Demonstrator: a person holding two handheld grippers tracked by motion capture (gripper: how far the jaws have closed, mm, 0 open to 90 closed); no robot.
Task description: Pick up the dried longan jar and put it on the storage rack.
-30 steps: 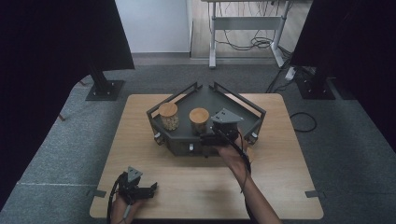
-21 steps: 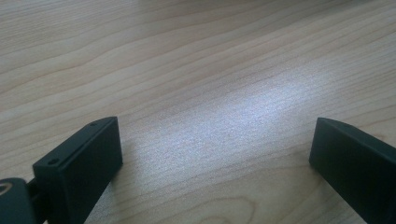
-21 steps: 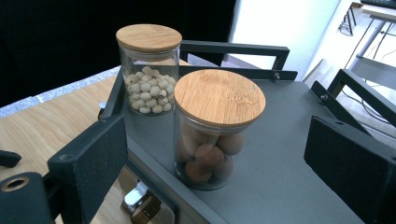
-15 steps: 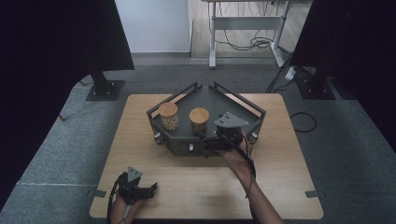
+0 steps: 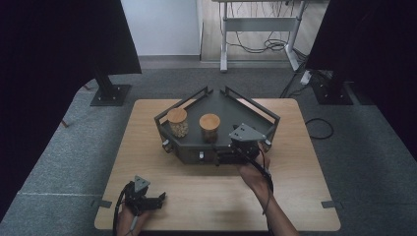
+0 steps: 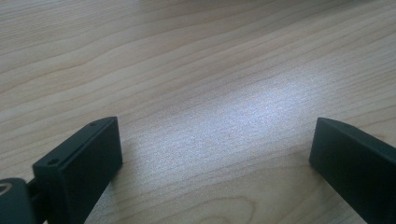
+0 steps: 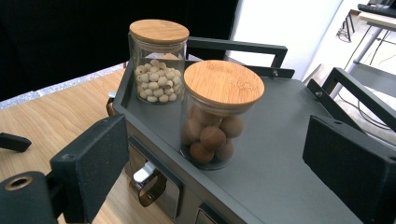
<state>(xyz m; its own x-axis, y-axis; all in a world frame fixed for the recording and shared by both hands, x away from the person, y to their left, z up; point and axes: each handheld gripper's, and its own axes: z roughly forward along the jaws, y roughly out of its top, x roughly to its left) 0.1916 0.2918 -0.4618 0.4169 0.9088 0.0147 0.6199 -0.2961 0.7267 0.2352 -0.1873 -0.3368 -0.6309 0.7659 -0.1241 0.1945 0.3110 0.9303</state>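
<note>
A lab: black curtains (image 5: 59, 59) ring a lone table (image 5: 147, 128)

The left gripper (image 5: 158, 198) lies low at the near left, held by the left hand (image 5: 129, 217), and its two black jaws stand wide apart with nothing between them. The right forearm comes in from the bottom edge and reaches forward, and the right hand (image 5: 254, 175) holds the right gripper (image 5: 221, 158) out in front with the grey three-cornered plate on top. Its jaws are also wide apart and empty, though they have just been closing a little.
</note>
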